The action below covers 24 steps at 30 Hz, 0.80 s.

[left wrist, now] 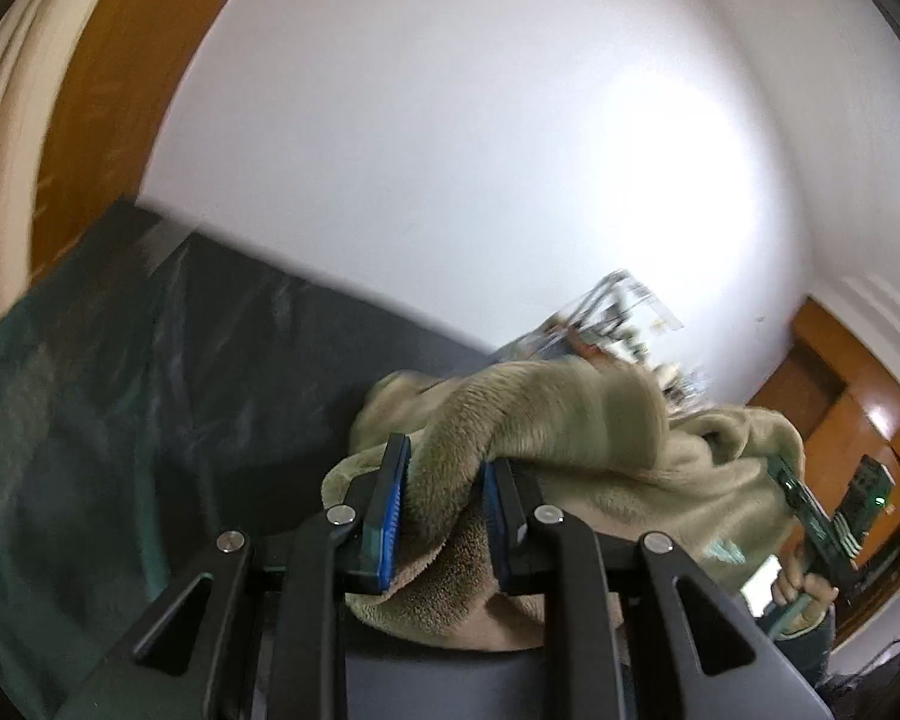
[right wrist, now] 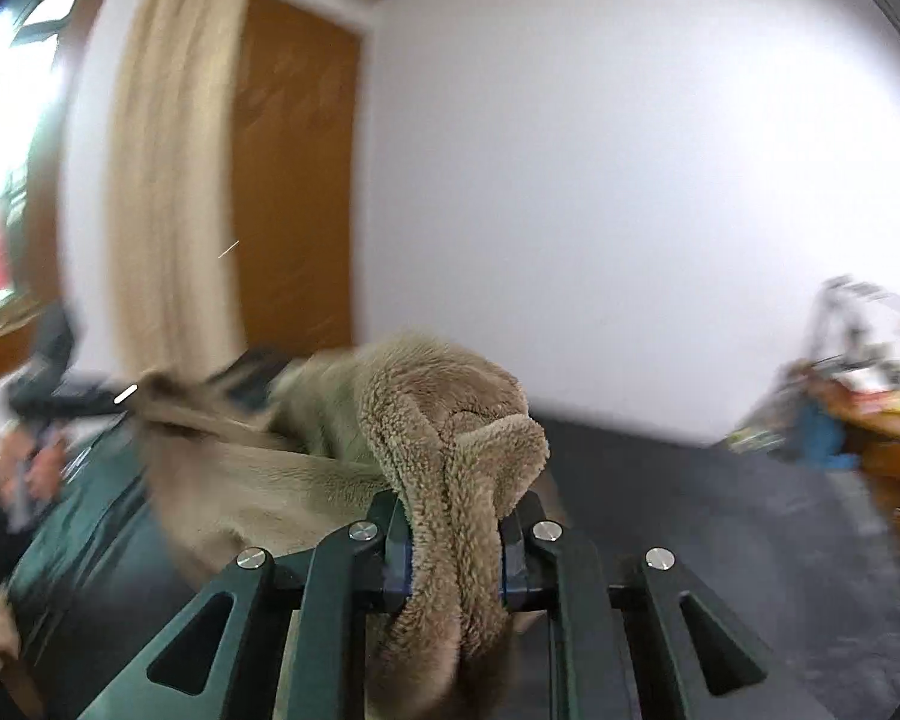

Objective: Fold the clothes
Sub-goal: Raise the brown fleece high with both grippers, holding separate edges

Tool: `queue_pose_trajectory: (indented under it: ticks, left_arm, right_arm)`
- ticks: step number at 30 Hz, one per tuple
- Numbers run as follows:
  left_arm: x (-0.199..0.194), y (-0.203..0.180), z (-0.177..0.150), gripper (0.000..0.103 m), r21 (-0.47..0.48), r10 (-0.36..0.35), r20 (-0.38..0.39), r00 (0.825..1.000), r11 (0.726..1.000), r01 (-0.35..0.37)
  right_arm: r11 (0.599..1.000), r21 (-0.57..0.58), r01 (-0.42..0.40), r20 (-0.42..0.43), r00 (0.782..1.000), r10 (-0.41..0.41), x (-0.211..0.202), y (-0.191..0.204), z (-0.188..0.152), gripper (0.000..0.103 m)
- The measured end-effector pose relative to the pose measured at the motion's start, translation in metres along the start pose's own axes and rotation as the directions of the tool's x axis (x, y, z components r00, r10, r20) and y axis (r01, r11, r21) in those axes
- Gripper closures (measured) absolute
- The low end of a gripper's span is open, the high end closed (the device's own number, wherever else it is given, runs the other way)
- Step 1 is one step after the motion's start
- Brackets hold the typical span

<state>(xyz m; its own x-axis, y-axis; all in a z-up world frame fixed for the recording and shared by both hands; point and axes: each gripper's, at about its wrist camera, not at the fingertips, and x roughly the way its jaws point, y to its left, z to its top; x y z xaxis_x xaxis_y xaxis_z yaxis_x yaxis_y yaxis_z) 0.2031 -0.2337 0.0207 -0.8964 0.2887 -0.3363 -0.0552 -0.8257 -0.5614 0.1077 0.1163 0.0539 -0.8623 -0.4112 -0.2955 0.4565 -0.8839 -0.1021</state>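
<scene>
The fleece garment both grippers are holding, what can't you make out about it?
- Left wrist view: the fleece garment is bunched, its type unclear; lower part hidden behind the left gripper.
- Right wrist view: blur smears its far end; right gripper covers the bottom.

A white wall point(right wrist: 600, 180), a wooden door point(right wrist: 297, 180), a beige curtain point(right wrist: 168, 180) and a cluttered desk point(right wrist: 882, 414).
</scene>
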Motion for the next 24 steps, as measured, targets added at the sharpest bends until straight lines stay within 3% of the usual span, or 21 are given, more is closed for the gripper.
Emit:
queue_pose_trajectory:
  ticks: [1,4,6,7,9,10,12,14,15,16,18,21,24]
  left_arm:
    - [-0.012,-0.015,0.005,0.077,0.027,-0.029,0.038,0.999,0.999,0.028]
    - [-0.052,-0.06,0.021,0.077,0.114,-0.091,0.17,0.981,0.991,0.072]
    - [-0.084,-0.084,0.032,0.077,0.146,-0.142,0.267,0.953,0.984,0.106]
    - [-0.103,-0.094,0.038,0.077,0.159,-0.171,0.313,0.934,0.979,0.126]
    - [-0.139,-0.113,0.046,0.077,0.193,-0.225,0.395,0.891,0.968,0.159]
    - [-0.152,-0.122,0.048,0.077,0.217,-0.236,0.418,0.877,0.964,0.156]
    - [-0.173,-0.141,0.047,0.077,0.273,-0.234,0.436,0.869,0.954,0.12]
    - [-0.177,-0.153,0.037,0.075,0.333,-0.231,0.415,0.88,0.939,0.089]
    - [-0.173,-0.157,0.029,0.062,0.367,-0.236,0.388,0.891,0.926,0.085]
    - [-0.168,-0.16,0.021,0.039,0.401,-0.24,0.36,0.901,0.912,0.083]
    - [-0.154,-0.165,0.002,0.012,0.452,-0.25,0.317,0.915,0.888,0.086]
    - [-0.116,-0.169,-0.034,0.0,0.504,-0.272,0.186,0.944,0.851,0.146]
    - [-0.07,-0.165,-0.058,0.0,0.496,-0.239,0.077,0.968,0.852,0.171]
  right_arm:
    - [0.996,-0.029,0.083,0.061,0.995,-0.082,-0.016,0.003,0.008,0.085]
    - [0.954,-0.093,0.286,0.23,0.938,-0.259,-0.057,0.02,0.027,0.085]
    - [0.911,-0.101,0.399,0.349,0.872,-0.343,-0.083,0.036,0.037,0.085]
    - [0.888,-0.091,0.45,0.41,0.83,-0.378,-0.097,0.045,0.043,0.085]
    - [0.861,-0.053,0.506,0.483,0.767,-0.422,-0.115,0.059,0.054,0.085]
    - [0.849,-0.037,0.526,0.511,0.74,-0.437,-0.124,0.065,0.059,0.085]
    - [0.829,-0.017,0.559,0.563,0.69,-0.454,-0.143,0.077,0.068,0.085]
    - [0.808,-0.021,0.588,0.606,0.65,-0.458,-0.156,0.09,0.072,0.085]
    - [0.795,-0.027,0.606,0.622,0.633,-0.461,-0.159,0.098,0.072,0.085]
    - [0.781,-0.034,0.624,0.637,0.616,-0.464,-0.162,0.106,0.072,0.085]
    - [0.752,-0.045,0.658,0.667,0.58,-0.468,-0.167,0.122,0.071,0.085]
    - [0.733,-0.036,0.679,0.68,0.554,-0.481,-0.17,0.126,0.079,0.085]
    - [0.719,-0.009,0.695,0.697,0.52,-0.494,-0.179,0.123,0.086,0.085]
